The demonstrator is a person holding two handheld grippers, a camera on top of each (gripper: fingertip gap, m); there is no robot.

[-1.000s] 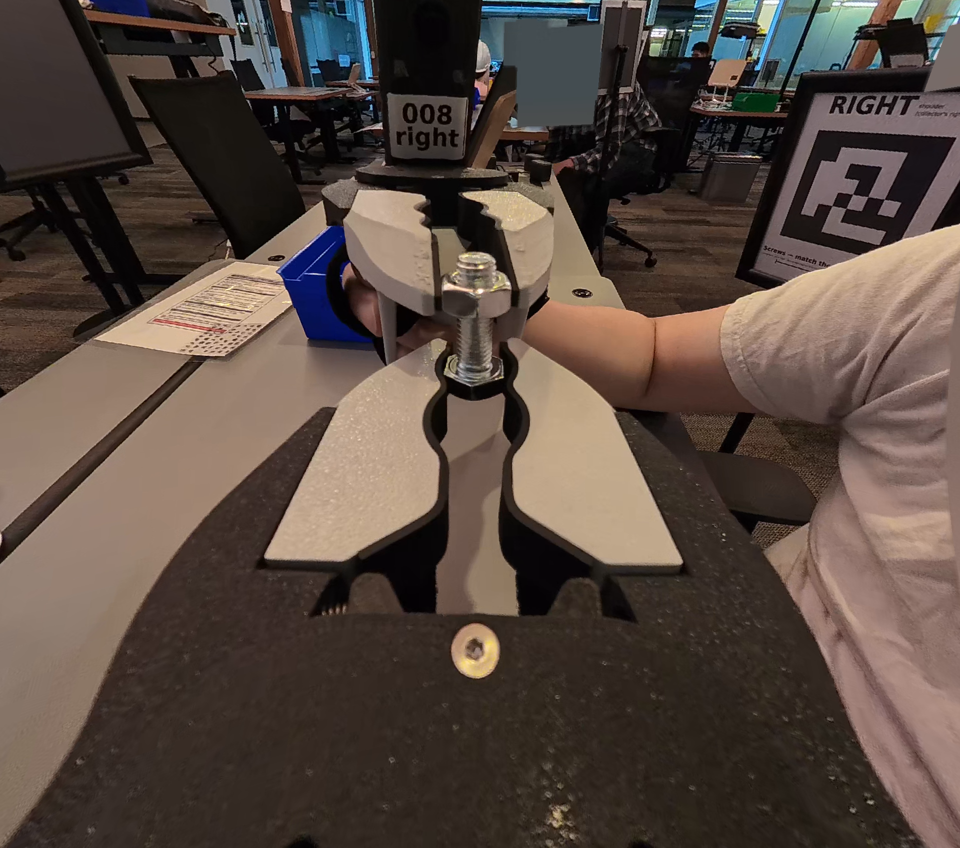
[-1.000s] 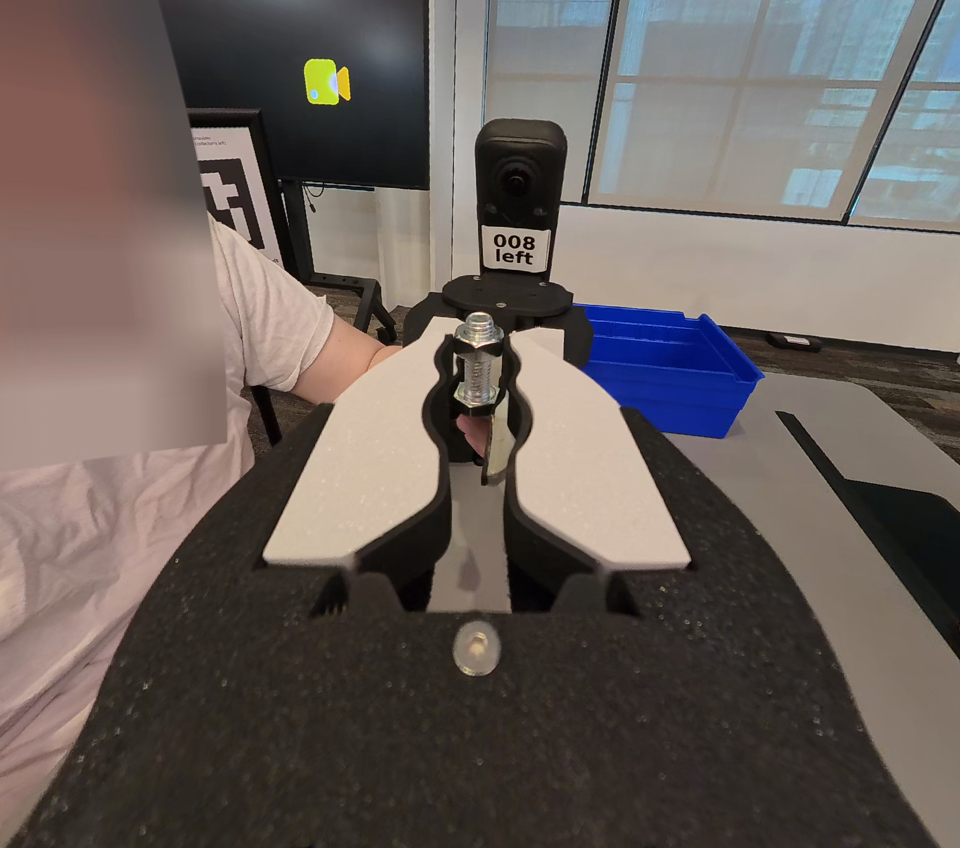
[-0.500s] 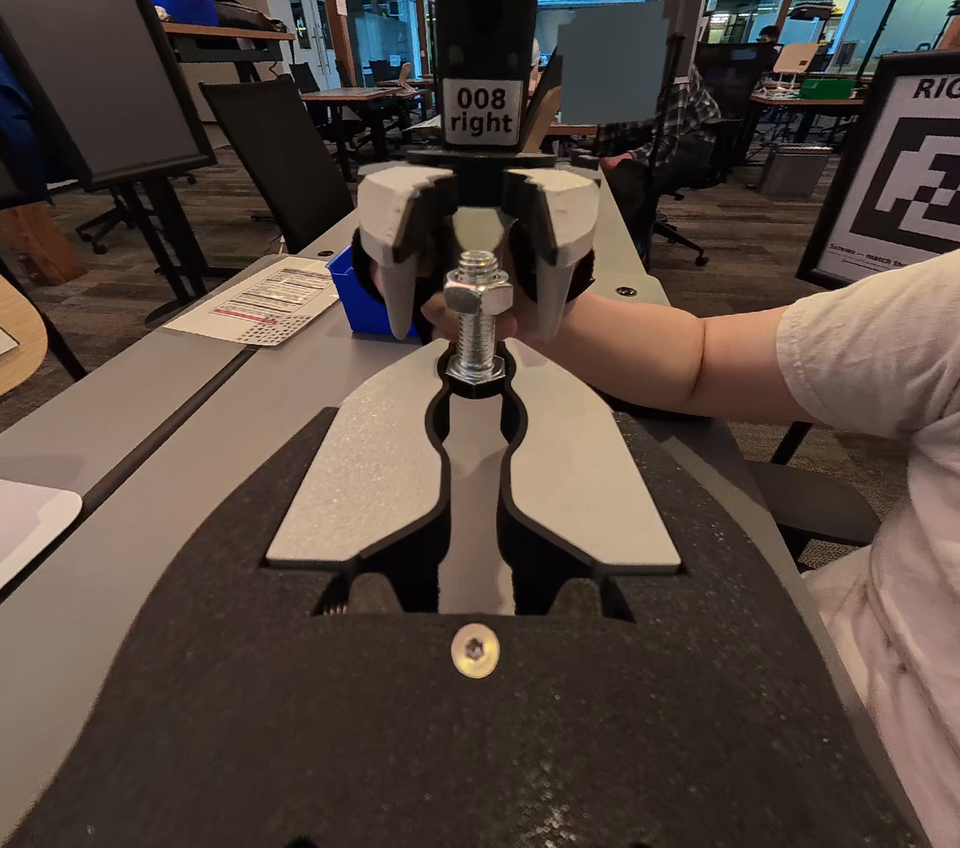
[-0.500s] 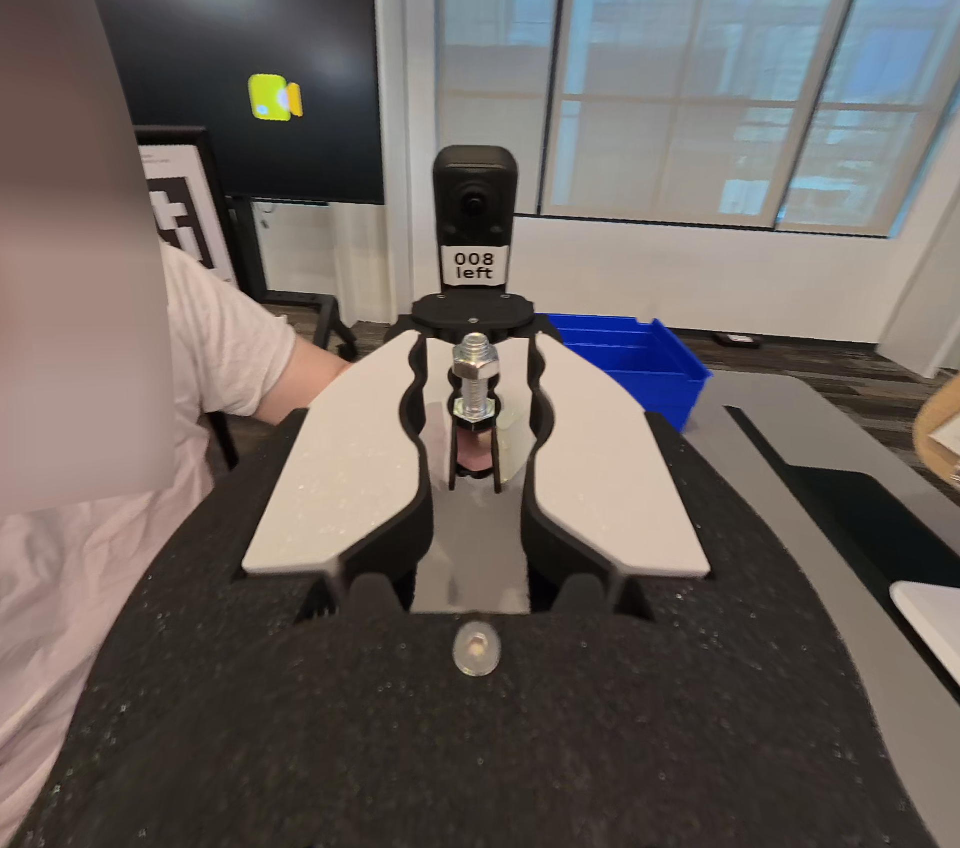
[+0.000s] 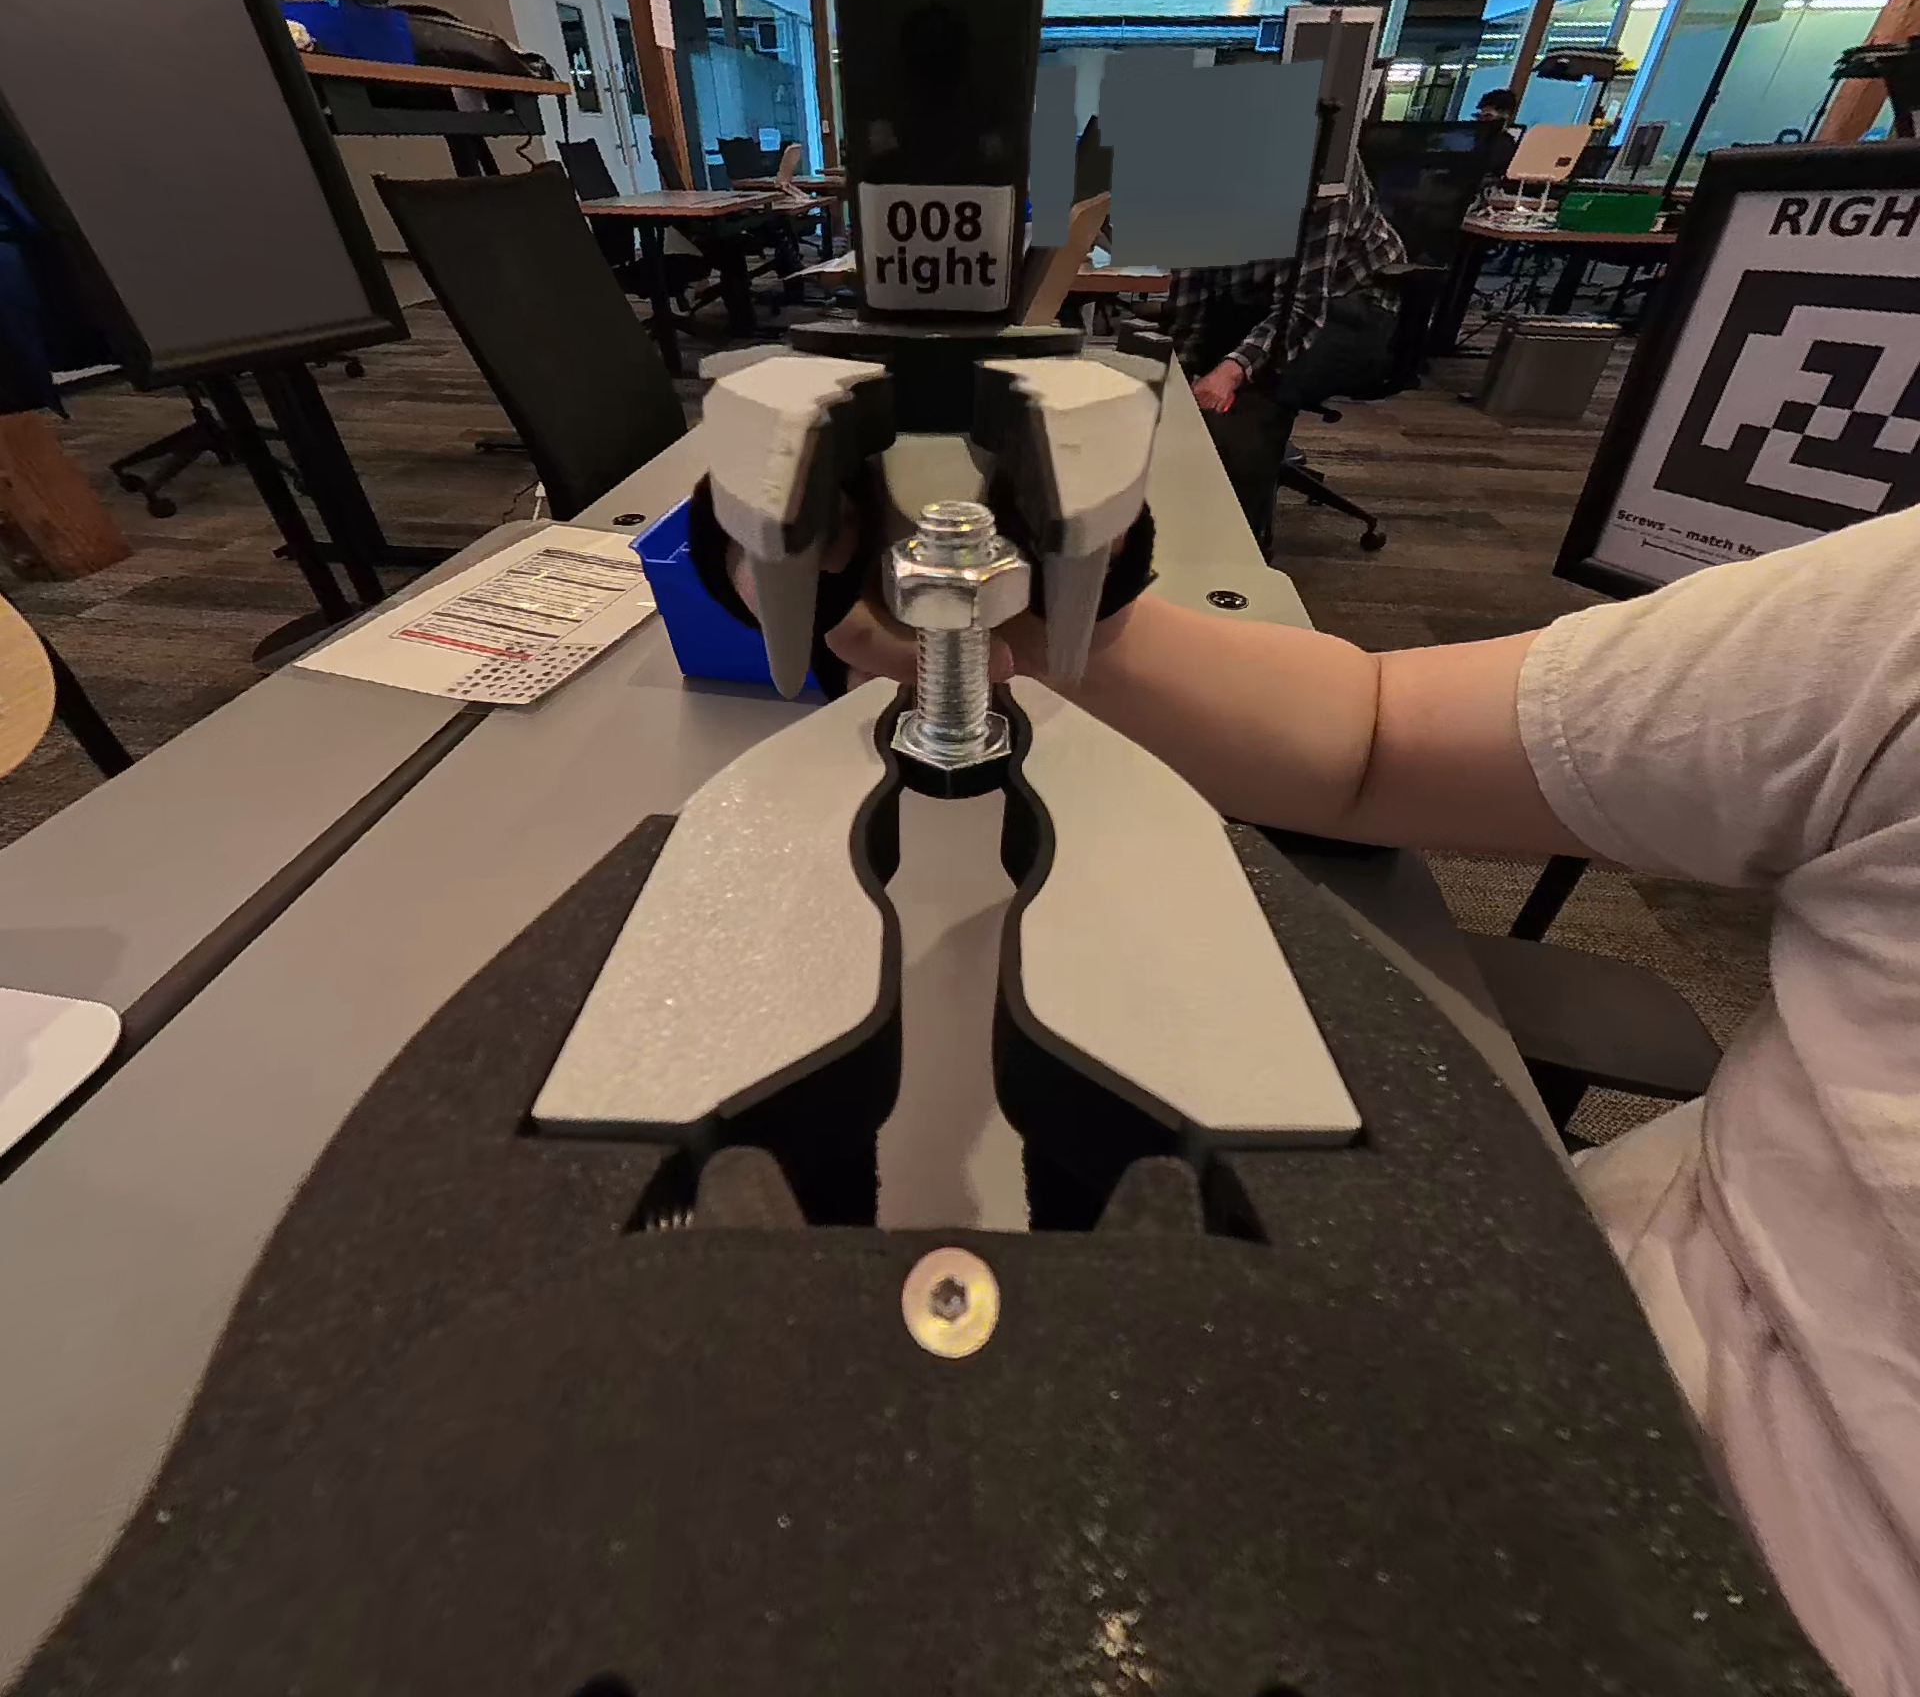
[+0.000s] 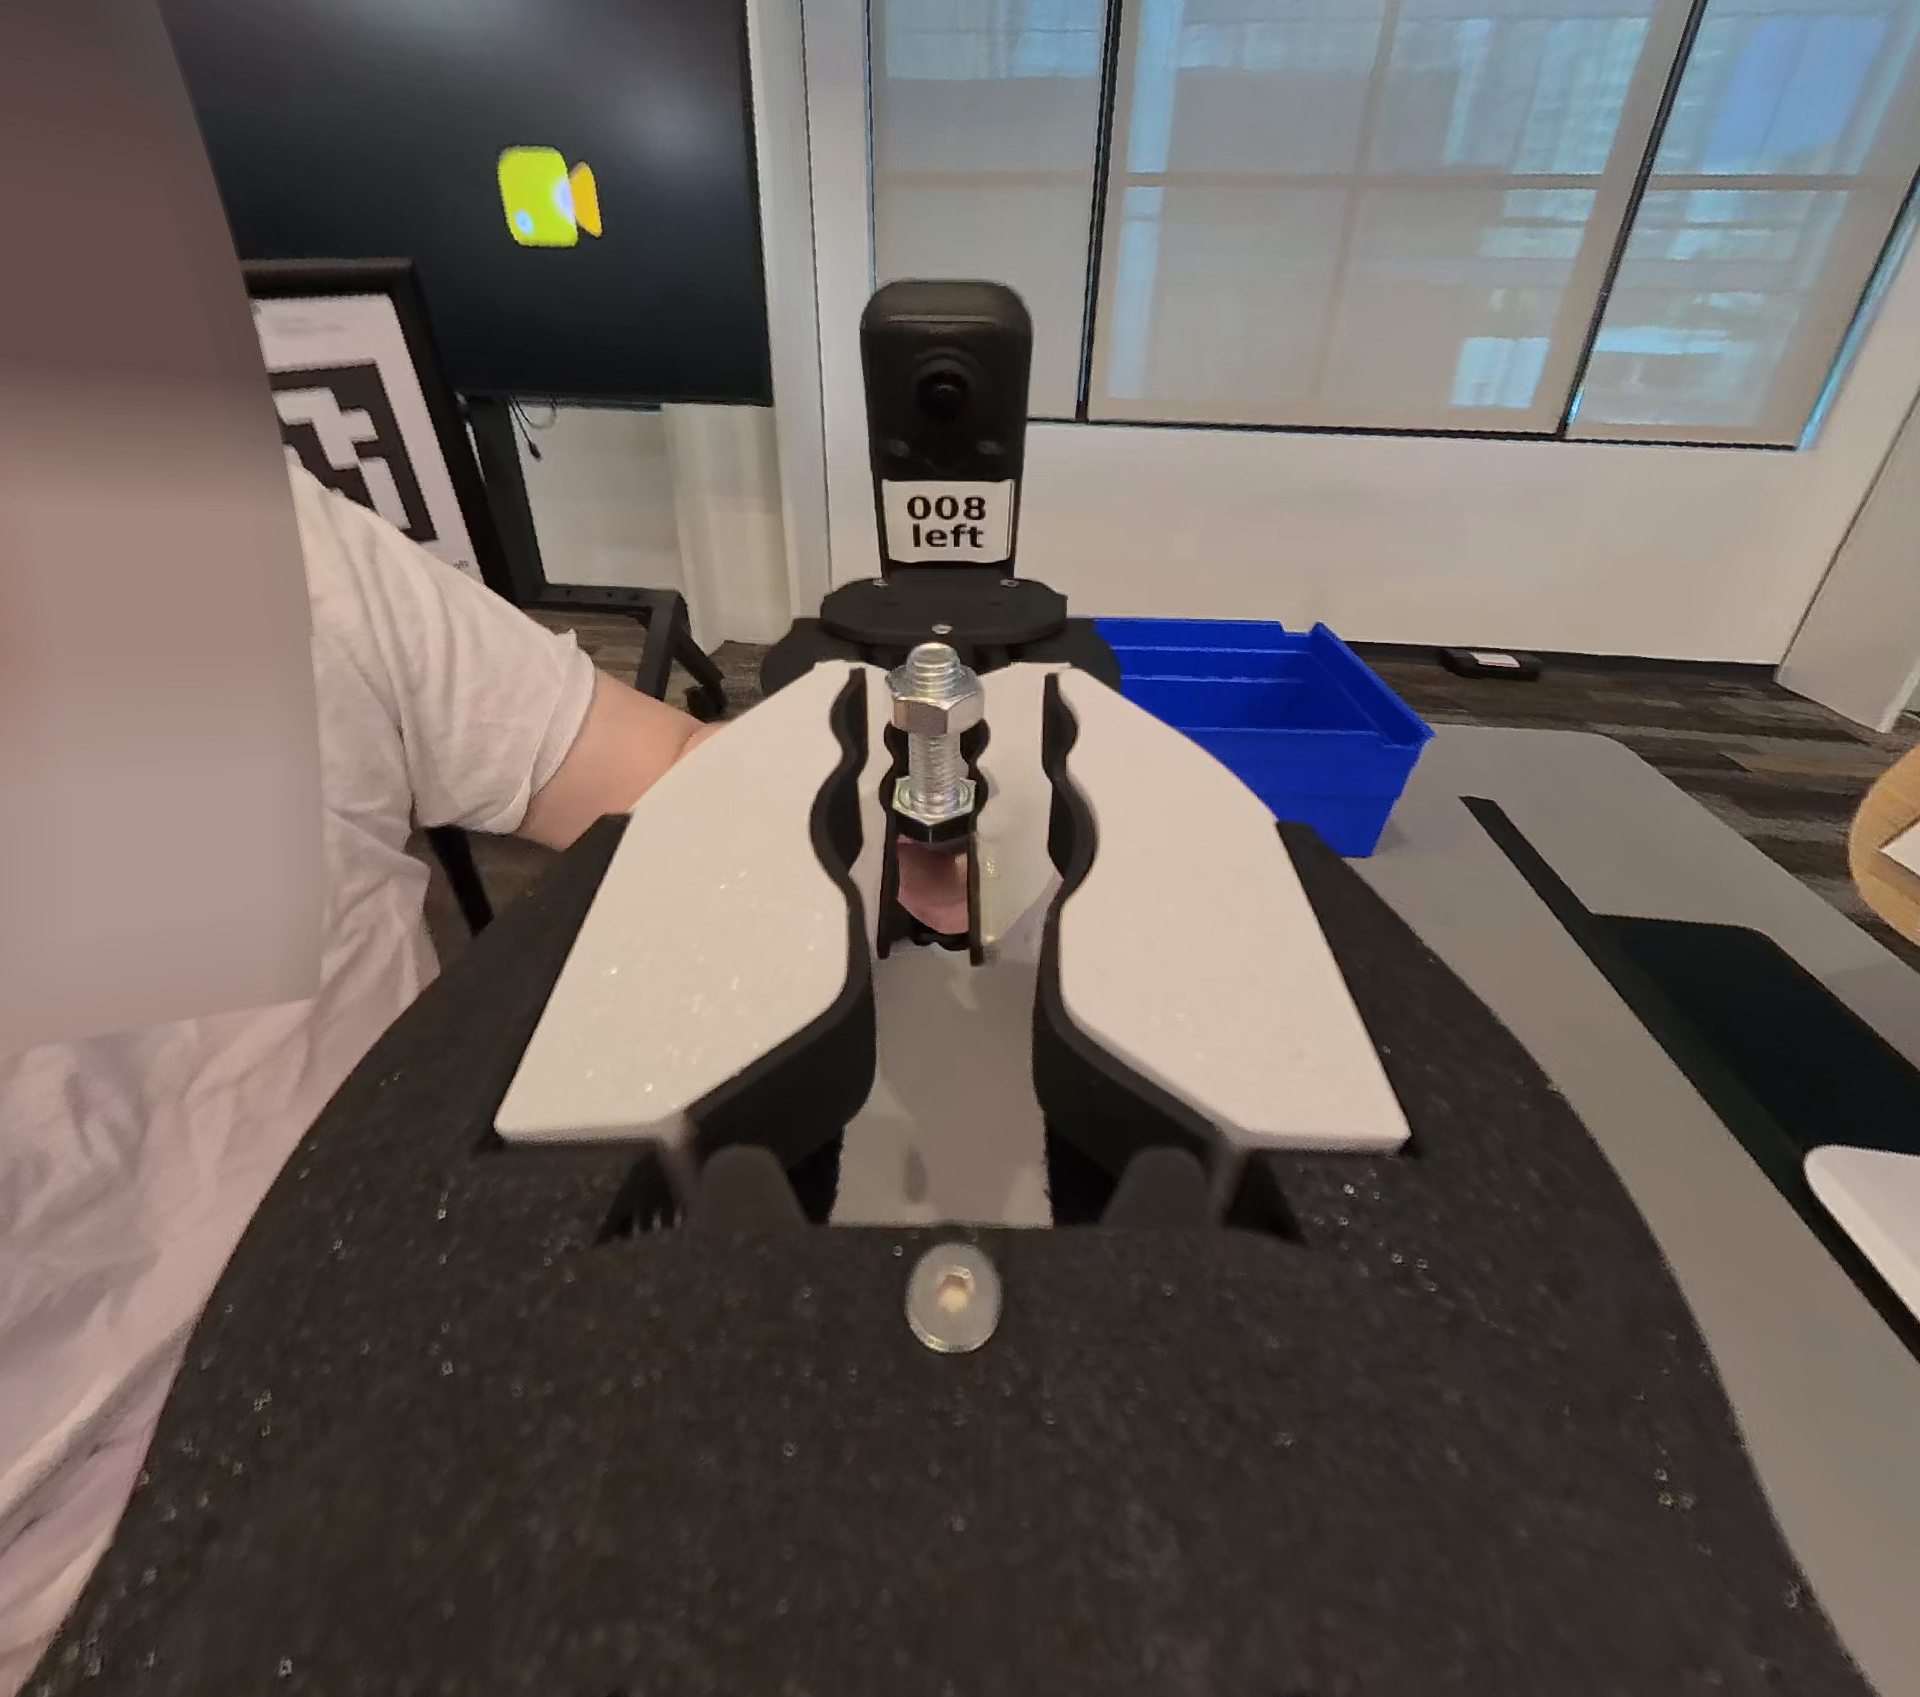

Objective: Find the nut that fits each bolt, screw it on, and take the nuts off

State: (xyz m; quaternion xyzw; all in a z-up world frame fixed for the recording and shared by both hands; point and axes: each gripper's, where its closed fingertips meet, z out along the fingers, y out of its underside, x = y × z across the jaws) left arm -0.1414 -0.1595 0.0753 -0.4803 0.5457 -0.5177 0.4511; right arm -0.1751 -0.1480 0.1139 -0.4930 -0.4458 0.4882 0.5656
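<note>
Fingers of the left gripper (image 5: 951,748) pinch the hex head of an upright bolt (image 5: 951,671). Beyond their tips, the right gripper (image 5: 930,608) faces them, its fingers (image 5: 784,608) spread wide, flanking but clear of the nut (image 5: 958,585) near the bolt's top. Judged step: regrasping between turns; next, close squarely on the nut's flats. Forearm (image 5: 1268,733) reaches in from the right, level.
</note>
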